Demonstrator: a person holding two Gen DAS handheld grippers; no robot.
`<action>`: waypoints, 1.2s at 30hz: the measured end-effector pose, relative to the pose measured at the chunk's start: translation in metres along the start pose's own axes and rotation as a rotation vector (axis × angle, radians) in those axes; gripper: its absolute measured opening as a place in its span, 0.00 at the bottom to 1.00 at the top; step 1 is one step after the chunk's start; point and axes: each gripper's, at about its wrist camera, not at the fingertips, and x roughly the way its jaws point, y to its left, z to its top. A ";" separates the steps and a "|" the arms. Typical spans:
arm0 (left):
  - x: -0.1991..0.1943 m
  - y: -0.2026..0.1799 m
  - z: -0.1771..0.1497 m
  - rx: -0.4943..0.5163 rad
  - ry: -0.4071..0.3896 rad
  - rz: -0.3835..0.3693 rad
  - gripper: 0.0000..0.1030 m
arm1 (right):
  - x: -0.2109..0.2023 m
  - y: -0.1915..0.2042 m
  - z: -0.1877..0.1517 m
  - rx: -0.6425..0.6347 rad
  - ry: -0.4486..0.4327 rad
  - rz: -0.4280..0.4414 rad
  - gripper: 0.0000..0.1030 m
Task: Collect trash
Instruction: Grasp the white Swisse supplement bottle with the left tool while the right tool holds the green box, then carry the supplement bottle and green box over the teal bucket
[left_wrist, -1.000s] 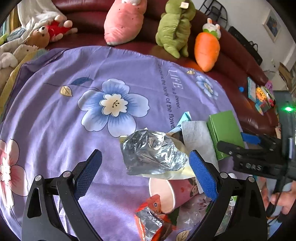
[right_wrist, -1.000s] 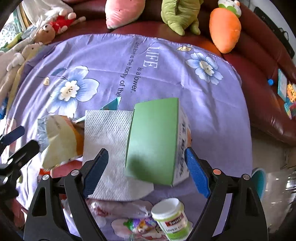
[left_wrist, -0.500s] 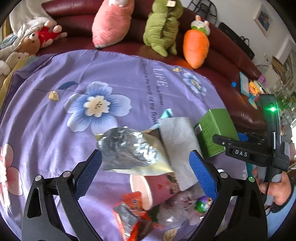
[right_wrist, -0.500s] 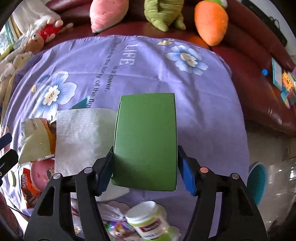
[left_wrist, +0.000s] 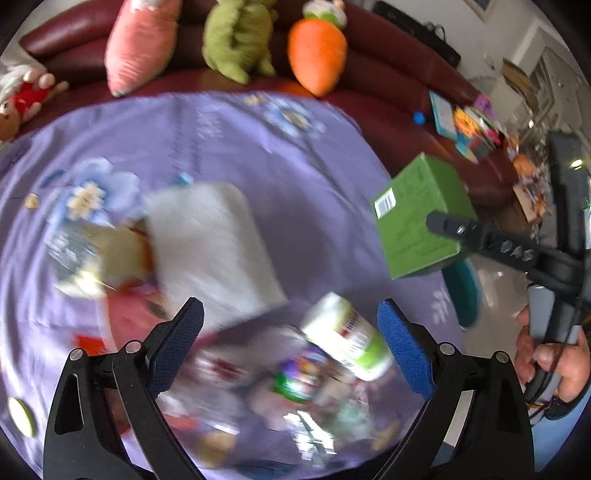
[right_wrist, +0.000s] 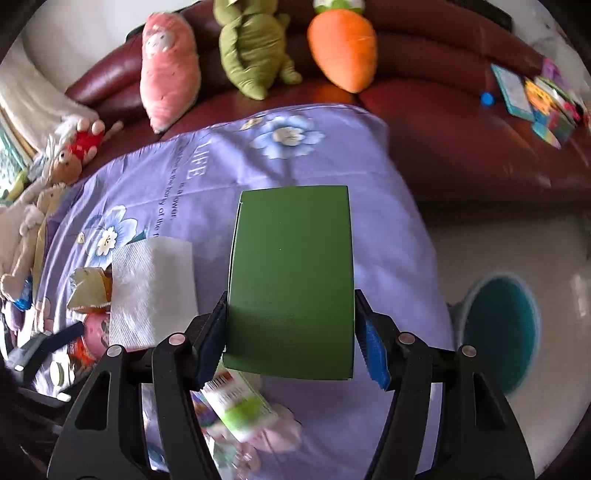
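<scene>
- Trash lies in a loose pile on the near part of the purple flowered cloth (right_wrist: 229, 166); one piece, the green box (right_wrist: 291, 280), is lifted above it.
- Right gripper (right_wrist: 291, 332) clamps the green box between its two blue pads, one on each long side, and the box stands clear of the cloth near its right edge.
- Right of that edge there is pale floor, and on it a round teal bin (right_wrist: 498, 325) with open space around it.
- Left gripper (left_wrist: 291, 347) is spread wide and empty, and it hangs over the near end of the pile.
- Between and under its fingers I can see one white bottle with a green label (left_wrist: 347, 347) and some blurred wrappers that I cannot count.
- One white paper towel (left_wrist: 214, 258) lies flat to the left of the box, and one yellow snack bag (right_wrist: 88, 288) and one pink paper cup (right_wrist: 96, 328) are just beside it.
- The far half of the cloth is bare, up to the dark red sofa (right_wrist: 461, 147).
- Three big plush toys sit on the sofa: one pink (right_wrist: 166, 70), one green (right_wrist: 255, 48), one orange carrot (right_wrist: 343, 44).
- A person's hand (left_wrist: 554, 365) holds the handle of the right gripper.
</scene>
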 end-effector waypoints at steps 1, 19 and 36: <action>0.006 -0.006 -0.003 -0.001 0.017 -0.004 0.92 | -0.005 -0.011 -0.006 0.015 -0.006 0.008 0.59; 0.109 -0.071 -0.023 -0.084 0.208 0.146 0.83 | -0.038 -0.142 -0.074 0.242 -0.070 0.146 0.59; 0.115 -0.133 0.000 0.138 0.141 0.171 0.50 | -0.061 -0.233 -0.089 0.411 -0.164 0.127 0.59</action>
